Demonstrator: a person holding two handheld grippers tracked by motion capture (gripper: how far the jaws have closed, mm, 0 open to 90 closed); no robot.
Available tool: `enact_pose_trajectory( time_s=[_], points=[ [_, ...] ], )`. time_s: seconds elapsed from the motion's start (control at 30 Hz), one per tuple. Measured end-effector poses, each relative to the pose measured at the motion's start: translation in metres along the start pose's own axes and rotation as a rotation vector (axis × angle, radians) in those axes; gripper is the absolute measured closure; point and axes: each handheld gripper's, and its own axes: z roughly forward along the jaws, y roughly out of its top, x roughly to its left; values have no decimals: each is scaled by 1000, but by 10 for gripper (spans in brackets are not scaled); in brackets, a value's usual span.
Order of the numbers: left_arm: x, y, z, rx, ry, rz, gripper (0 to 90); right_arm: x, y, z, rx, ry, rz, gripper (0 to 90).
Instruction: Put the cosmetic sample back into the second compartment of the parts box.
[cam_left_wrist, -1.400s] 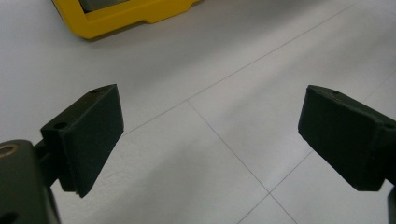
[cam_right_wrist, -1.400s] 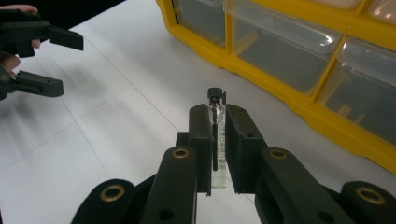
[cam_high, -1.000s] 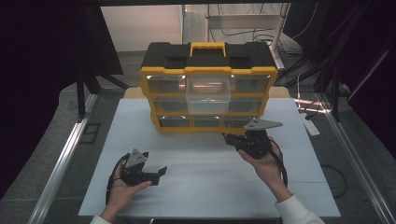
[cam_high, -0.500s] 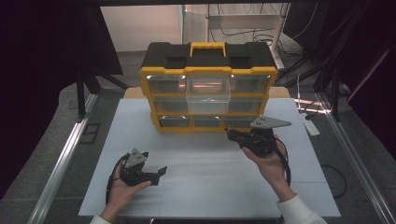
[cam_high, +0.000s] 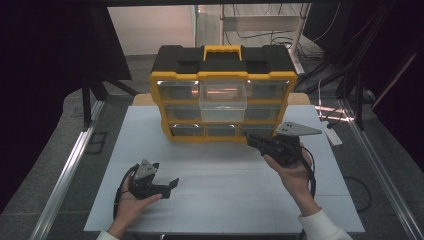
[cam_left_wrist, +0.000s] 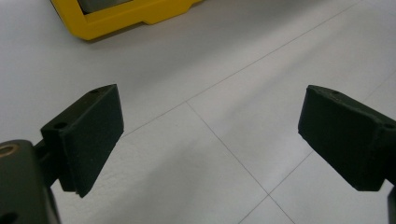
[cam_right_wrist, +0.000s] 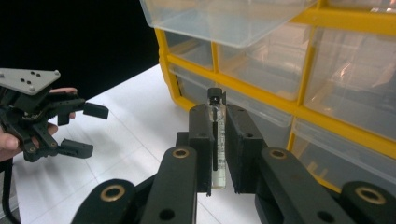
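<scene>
A yellow and black organizer (cam_high: 222, 75) with clear drawers stands at the back of the white table (cam_high: 220, 200). Its top middle drawer (cam_high: 223, 96) is pulled out. My right gripper (cam_high: 253, 140) hovers in front of the lower right drawers, shut on a small glass vial with a black cap (cam_right_wrist: 216, 140), held upright between the jaws of the right gripper (cam_right_wrist: 216, 114). The pulled-out drawer (cam_right_wrist: 224, 18) hangs above and beyond the vial. My left gripper (cam_high: 171, 187) rests low at the front left, open, with only bare table between the jaws of the left gripper (cam_left_wrist: 210, 135). In the right gripper view the left gripper (cam_right_wrist: 88, 129) is at the left.
Metal rails (cam_high: 65, 170) run along both sides of the table. A white power strip (cam_high: 332, 134) and cables lie off the right edge. A yellow corner of the organizer (cam_left_wrist: 116, 18) lies ahead of the left gripper. Open table surface spans the middle and front.
My right gripper with the vial has risen slightly and drifted a little right, toward the organizer. The left gripper has stayed put.
</scene>
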Motion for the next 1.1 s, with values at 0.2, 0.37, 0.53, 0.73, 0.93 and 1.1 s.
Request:
enact_pose_trajectory(
  time_s=[0.2,0.37,0.53,0.73,0.93,1.1],
  points=[
    [0,0,0,0,2,1,74,0,3,-5,-24,-6,-3,817],
    [0,0,0,-1,2,2,74,-1,5,-10,-47,-9,0,817],
    [0,0,0,0,2,2,74,-1,7,-13,-64,-15,-3,817],
    [-1,0,0,-1,1,-1,74,-1,10,-17,-89,-20,-7,817],
    [0,0,0,-2,1,-3,75,-2,14,-20,-118,-25,-10,817],
    [1,0,0,-5,2,-2,75,-4,20,-21,-139,-25,-6,817]
  ],
)
